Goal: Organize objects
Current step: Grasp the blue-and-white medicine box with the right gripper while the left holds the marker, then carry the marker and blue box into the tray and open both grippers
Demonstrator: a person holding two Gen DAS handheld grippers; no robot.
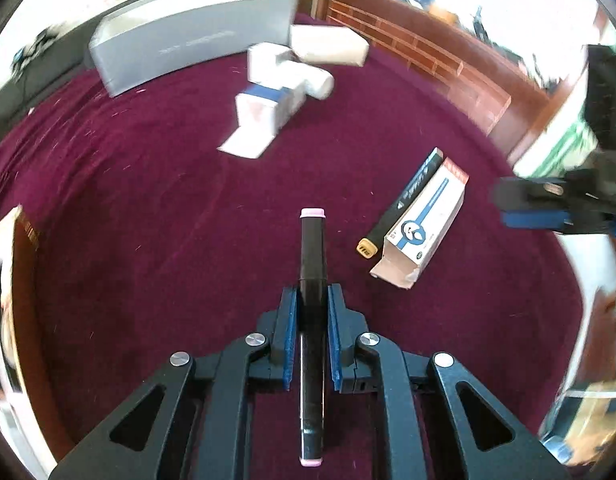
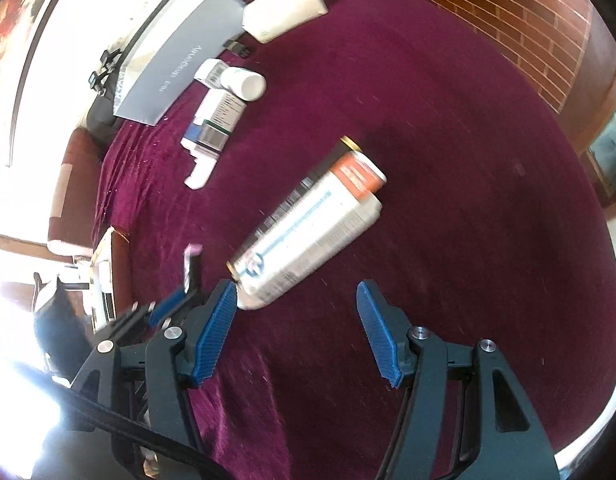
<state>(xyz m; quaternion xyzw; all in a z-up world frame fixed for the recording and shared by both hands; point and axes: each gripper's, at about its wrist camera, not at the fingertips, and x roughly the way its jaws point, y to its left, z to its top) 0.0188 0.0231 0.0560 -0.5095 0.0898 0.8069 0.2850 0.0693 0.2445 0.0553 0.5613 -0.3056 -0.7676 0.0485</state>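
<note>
My left gripper (image 1: 312,294) is shut on a black marker with pink ends (image 1: 312,256), held above the maroon cloth. It also shows in the right wrist view (image 2: 191,266). A white carton with blue print (image 1: 426,220) lies open-ended on the cloth to the right, with a black marker with a yellow end (image 1: 400,204) beside it. In the right wrist view the carton (image 2: 308,224) lies just ahead of my right gripper (image 2: 297,292), which is open and empty. The right gripper shows at the right edge of the left wrist view (image 1: 524,208).
A grey box (image 1: 187,48) stands at the back. White boxes and a white bottle (image 1: 291,80) lie in front of it; they also show in the right wrist view (image 2: 227,100). A white packet (image 2: 283,8) lies further back. A wooden rail (image 1: 428,60) borders the table's right side.
</note>
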